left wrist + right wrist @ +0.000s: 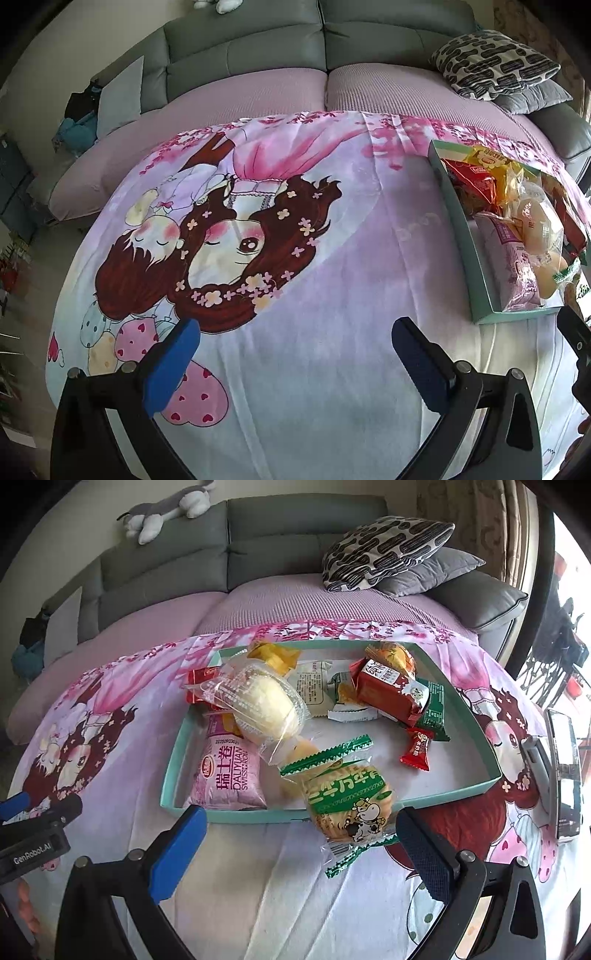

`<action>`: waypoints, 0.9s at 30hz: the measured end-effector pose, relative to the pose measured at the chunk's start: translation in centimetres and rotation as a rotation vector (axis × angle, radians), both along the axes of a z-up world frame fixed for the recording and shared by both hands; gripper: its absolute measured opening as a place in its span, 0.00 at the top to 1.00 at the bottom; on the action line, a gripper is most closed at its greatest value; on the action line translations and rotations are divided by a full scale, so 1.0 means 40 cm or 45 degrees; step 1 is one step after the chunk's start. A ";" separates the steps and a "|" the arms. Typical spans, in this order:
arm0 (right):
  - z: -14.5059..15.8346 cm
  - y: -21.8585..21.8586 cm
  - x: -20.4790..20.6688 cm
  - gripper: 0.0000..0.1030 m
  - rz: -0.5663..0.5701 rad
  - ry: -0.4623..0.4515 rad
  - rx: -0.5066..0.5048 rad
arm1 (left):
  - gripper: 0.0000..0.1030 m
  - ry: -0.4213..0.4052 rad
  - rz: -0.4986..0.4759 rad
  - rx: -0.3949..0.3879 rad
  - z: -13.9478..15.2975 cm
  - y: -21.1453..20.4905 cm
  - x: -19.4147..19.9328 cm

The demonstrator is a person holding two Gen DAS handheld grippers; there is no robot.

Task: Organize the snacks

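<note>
Left wrist view: the left gripper (295,354) hovers with jaws wide apart and empty over the cartoon-printed cloth (332,369) covering the bench. A shallow teal tray (480,266) of crinkly wrapped snacks sits at the right edge.

Right wrist view: the right gripper (299,842), jaws spread and holding nothing, faces the tray (173,771). Inside lie a pink Swiss roll pack (229,779), a clear-wrapped pale bun (262,705) and a red carton (388,690). A round green biscuit packet (347,797) straddles the tray's near rim.

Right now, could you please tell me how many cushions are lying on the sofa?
2: a black-and-white patterned cushion at the sofa's right end, resting on a plain grey cushion beneath it. Others may lie out of view.
</note>
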State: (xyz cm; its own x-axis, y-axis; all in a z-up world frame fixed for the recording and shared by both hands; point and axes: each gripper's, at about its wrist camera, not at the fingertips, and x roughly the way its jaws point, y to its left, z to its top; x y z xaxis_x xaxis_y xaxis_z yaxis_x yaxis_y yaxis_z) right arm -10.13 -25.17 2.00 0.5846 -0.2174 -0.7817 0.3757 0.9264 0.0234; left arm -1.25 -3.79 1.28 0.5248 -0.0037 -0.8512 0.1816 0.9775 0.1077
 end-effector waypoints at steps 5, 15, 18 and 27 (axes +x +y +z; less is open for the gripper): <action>-0.001 0.002 0.002 0.00 0.006 0.006 -0.002 | 0.00 0.002 -0.025 0.002 -0.001 -0.011 -0.002; -0.001 0.000 0.002 0.00 0.014 0.008 0.001 | 0.00 -0.012 -0.032 0.005 0.004 -0.020 -0.003; 0.000 0.000 0.003 0.00 0.020 0.007 0.007 | 0.00 -0.012 -0.038 0.011 0.002 -0.022 -0.003; -0.001 -0.001 0.002 0.00 0.016 0.012 0.012 | 0.00 -0.009 -0.023 0.007 0.001 -0.018 0.001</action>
